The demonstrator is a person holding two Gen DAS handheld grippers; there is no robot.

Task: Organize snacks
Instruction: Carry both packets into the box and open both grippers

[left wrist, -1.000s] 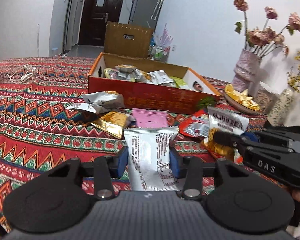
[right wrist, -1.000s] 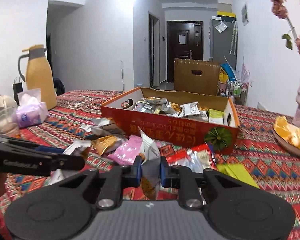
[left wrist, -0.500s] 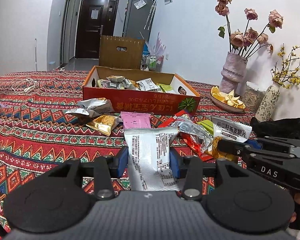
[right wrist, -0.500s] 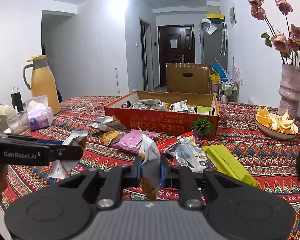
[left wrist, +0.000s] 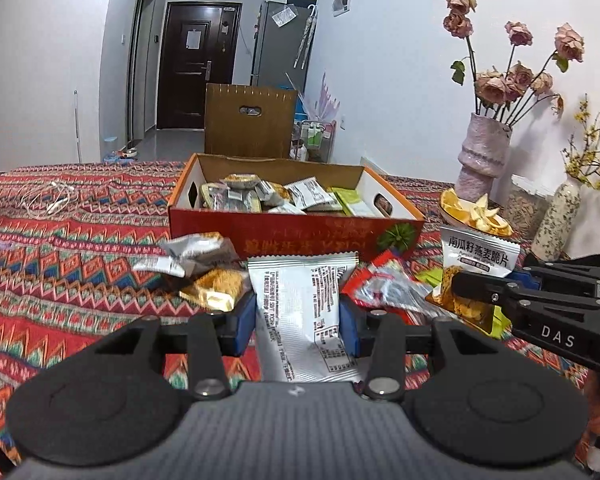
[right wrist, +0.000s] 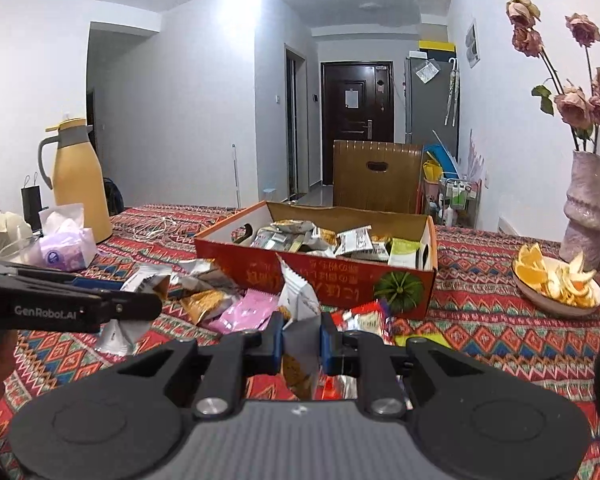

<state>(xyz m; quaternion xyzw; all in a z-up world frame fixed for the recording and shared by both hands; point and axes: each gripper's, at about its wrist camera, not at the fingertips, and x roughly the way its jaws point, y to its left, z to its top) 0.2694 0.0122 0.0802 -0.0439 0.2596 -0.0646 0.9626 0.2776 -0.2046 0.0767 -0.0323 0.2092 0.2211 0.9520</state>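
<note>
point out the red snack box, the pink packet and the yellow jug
red snack box (right wrist: 340, 280), right wrist view, on its printed front wall
pink packet (right wrist: 248, 312), right wrist view, on the middle of its face
yellow jug (right wrist: 78, 184), right wrist view, on the middle of its body

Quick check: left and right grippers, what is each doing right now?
Left gripper: shut on the white snack packet, held clear of the table.
Right gripper: shut on the oat crisp packet, pinched edge-on between its fingers.
</note>
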